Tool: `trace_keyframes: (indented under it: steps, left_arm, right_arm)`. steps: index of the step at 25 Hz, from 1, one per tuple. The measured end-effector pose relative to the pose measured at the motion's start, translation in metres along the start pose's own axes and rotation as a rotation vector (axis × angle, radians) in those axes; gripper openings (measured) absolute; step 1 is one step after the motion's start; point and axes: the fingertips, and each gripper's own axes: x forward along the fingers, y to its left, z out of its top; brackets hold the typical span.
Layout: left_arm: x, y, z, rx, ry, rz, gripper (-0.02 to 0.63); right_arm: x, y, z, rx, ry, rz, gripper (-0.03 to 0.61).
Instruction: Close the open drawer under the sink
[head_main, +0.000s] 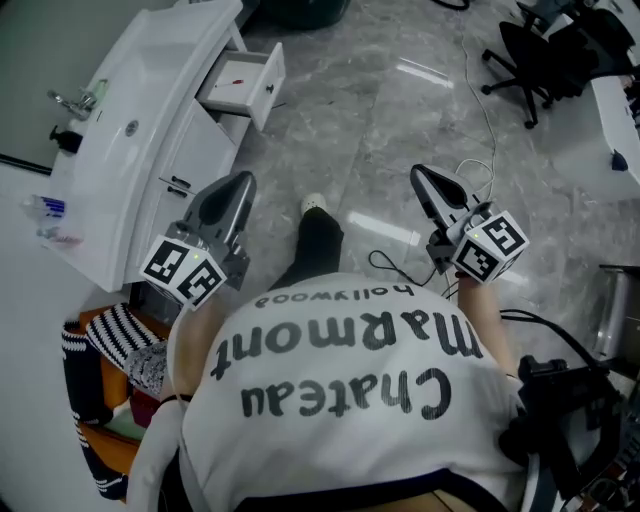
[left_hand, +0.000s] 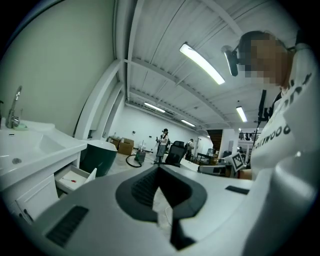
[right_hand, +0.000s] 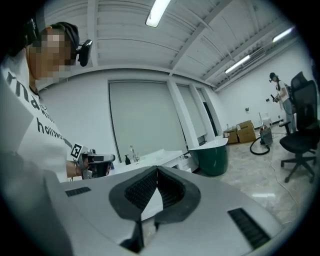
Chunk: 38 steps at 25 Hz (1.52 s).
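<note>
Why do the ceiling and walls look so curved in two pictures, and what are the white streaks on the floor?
Left gripper view and right gripper view: wide-angle lenses bow the ceiling beams and leave dark rounded corners. Head view: the polished floor mirrors overhead lights as white glare streaks.

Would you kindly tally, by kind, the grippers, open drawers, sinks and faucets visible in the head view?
grippers: 2 (left gripper, right gripper)
open drawer: 1
sink: 1
faucet: 1
Total: 5
</note>
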Motion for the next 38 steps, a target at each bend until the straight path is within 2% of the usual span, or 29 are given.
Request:
trace_keyframes:
  steps: [5, 8, 11, 16, 21, 27, 29, 32, 35, 37, 38]
  left_arm:
    - [0.051, 0.021, 0.008, -0.008, -0.004, -0.067, 0.008]
    - [0.092, 0.054, 0.02, -0.046, -0.013, -0.082, 0.008]
    - [0.11, 0.076, 0.028, -0.082, -0.034, -0.075, 0.008]
    - [0.118, 0.091, 0.031, -0.033, -0.044, -0.08, 0.008]
    - [0.171, 0.172, 0.085, -0.13, -0.1, -0.077, 0.008]
    - [0.197, 0.23, 0.094, -0.028, -0.041, -0.042, 0.008]
    - [0.201, 0.25, 0.096, -0.031, -0.037, -0.023, 0.008]
    - [0.204, 0.276, 0.098, -0.076, -0.047, 0.014, 0.008]
    - [0.187, 0.26, 0.079, -0.103, -0.033, 0.039, 0.008]
    - [0.151, 0.206, 0.05, -0.085, 0.016, 0.009, 0.008]
    - [0.127, 0.17, 0.033, -0.068, 0.05, -0.039, 0.008]
  right_arm:
    - [0.007, -0.033, 0.006, -0.012, 0.015, -0.071, 0.011]
    - [0.03, -0.066, 0.018, -0.009, 0.045, -0.114, 0.011]
    - [0.045, -0.079, 0.029, -0.007, 0.027, -0.129, 0.011]
    - [0.063, -0.083, 0.032, -0.023, -0.012, -0.105, 0.011]
    - [0.157, -0.122, 0.066, -0.026, 0.014, -0.081, 0.011]
    - [0.225, -0.144, 0.092, -0.054, -0.004, -0.046, 0.011]
    - [0.248, -0.147, 0.098, -0.066, -0.004, -0.026, 0.011]
    - [0.282, -0.148, 0.099, -0.095, 0.029, 0.022, 0.011]
    - [0.271, -0.134, 0.082, -0.12, 0.089, 0.061, 0.011]
    - [0.21, -0.099, 0.055, -0.095, 0.085, 0.028, 0.011]
    - [0.164, -0.071, 0.038, -0.072, 0.065, -0.025, 0.011]
